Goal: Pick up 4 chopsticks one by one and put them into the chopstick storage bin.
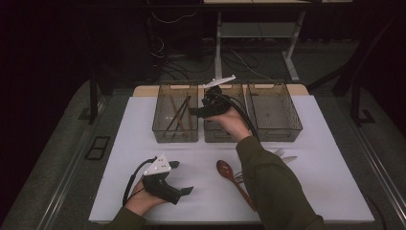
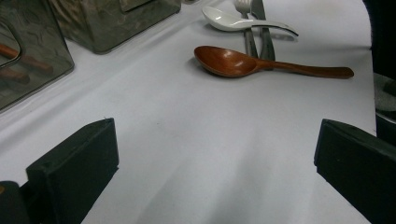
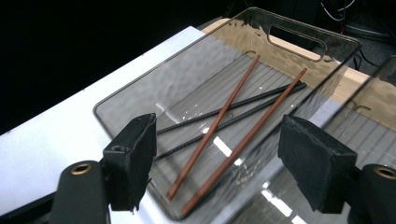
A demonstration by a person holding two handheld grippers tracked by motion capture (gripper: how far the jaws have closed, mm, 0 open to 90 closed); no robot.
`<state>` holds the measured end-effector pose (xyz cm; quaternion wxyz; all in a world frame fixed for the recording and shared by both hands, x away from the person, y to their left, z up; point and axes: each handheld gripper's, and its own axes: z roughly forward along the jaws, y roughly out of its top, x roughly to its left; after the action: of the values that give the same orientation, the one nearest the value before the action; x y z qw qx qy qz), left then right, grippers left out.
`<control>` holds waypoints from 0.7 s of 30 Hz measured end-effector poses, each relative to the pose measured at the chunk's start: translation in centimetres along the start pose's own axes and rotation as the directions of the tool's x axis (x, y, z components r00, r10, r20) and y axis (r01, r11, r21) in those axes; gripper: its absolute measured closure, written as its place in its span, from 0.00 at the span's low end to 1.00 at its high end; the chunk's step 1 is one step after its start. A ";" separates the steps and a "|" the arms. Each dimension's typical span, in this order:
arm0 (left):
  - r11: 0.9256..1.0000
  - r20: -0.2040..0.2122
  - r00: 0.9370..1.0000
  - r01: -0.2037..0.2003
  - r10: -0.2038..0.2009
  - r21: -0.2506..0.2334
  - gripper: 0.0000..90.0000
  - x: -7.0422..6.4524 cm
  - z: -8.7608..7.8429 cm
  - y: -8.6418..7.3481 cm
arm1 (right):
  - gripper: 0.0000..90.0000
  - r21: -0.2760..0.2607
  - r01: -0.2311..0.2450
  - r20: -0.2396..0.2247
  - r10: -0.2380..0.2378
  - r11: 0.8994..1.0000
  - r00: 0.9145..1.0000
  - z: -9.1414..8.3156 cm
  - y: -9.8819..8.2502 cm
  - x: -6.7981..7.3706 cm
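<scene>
White table [image 1: 143, 115]; no writing readable; left gripper [image 1: 184, 177] and right gripper [image 1: 194, 111] jaws gape, holding nothing.

Left hand-held gripper [image 1: 181, 178] sits low near the person's side, jaws spread wide, nothing between them. Right hand-held gripper [image 1: 201, 106] is reached forward on an outstretched, sleeved forearm [image 1: 270, 184], jaws parted too, gripping nothing.
</scene>
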<state>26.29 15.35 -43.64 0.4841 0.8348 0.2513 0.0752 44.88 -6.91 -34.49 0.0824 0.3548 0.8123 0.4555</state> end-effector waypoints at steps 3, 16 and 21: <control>1.000 -0.002 1.000 -0.001 0.001 0.008 0.00 0.1 -0.1 0.0 | 0.29 -0.008 0.006 -0.008 -0.006 1.000 1.000 -0.9 -0.6 -0.1; 1.000 -0.008 1.000 0.011 -0.011 0.007 0.00 0.1 0.0 -0.1 | 0.27 -0.044 0.039 -0.052 -0.041 0.998 0.998 -4.8 -3.7 0.3; 1.000 -0.011 1.000 0.010 -0.010 0.013 0.00 0.1 0.0 -0.1 | 0.27 -0.053 0.034 -0.057 -0.037 0.998 0.998 -6.6 -5.4 0.1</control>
<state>26.35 15.45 -43.74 0.4776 0.8362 0.2587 0.0759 39.12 -13.17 -34.99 0.0762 0.3250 0.8083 0.4849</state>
